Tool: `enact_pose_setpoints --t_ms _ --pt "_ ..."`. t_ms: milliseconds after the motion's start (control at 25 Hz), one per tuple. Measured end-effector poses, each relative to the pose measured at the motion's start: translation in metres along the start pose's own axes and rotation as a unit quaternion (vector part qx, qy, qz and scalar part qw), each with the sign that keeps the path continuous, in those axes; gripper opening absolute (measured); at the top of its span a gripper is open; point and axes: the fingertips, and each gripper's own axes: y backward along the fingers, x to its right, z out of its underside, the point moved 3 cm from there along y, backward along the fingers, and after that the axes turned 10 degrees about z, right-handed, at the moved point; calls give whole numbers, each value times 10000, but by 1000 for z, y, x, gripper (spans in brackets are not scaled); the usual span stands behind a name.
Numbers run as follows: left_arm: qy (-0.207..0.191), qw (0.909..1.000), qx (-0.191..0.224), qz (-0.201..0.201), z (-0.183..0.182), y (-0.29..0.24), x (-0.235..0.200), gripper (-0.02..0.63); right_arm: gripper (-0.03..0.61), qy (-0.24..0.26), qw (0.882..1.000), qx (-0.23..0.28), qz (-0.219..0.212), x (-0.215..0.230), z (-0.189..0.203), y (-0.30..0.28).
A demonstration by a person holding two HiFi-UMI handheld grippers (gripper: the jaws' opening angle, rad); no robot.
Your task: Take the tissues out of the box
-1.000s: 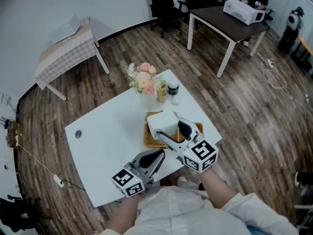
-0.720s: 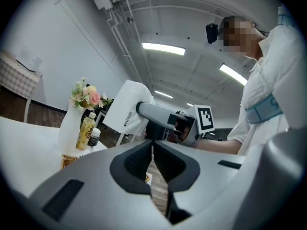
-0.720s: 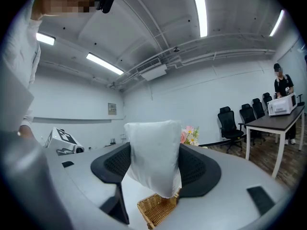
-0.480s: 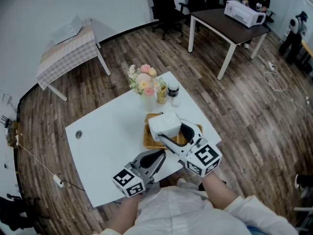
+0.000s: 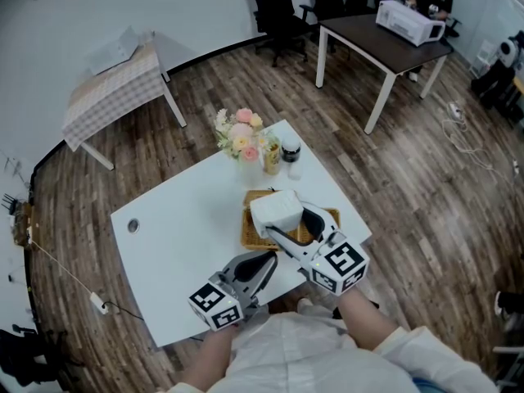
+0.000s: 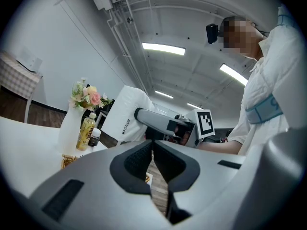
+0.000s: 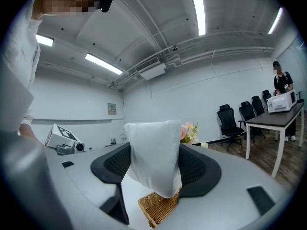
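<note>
right gripper (image 7: 153,166): tissue pack (image 7: 154,143) clamped between the pads; basket (image 7: 160,209) seen just below fingertips, contact with pack unclear. left gripper (image 6: 152,158): pads pressed together, nothing held between.

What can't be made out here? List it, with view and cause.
- Wicker basket, inside: head view, covered by the tissue pack and the right hand-held gripper.
- Print on the pack: left gripper view, too small to read.
- Most of the basket: right gripper view, behind pack and jaws.

Woven wicker basket (image 5: 248,234), smooth tissue pack (image 5: 277,211)
</note>
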Motion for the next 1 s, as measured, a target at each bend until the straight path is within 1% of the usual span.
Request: enact_pose_setpoints --t_ms 1000 --pt "24 10000 -11 28 -1 0 -7 2 310 109 9999 1 51 4 1 -10"
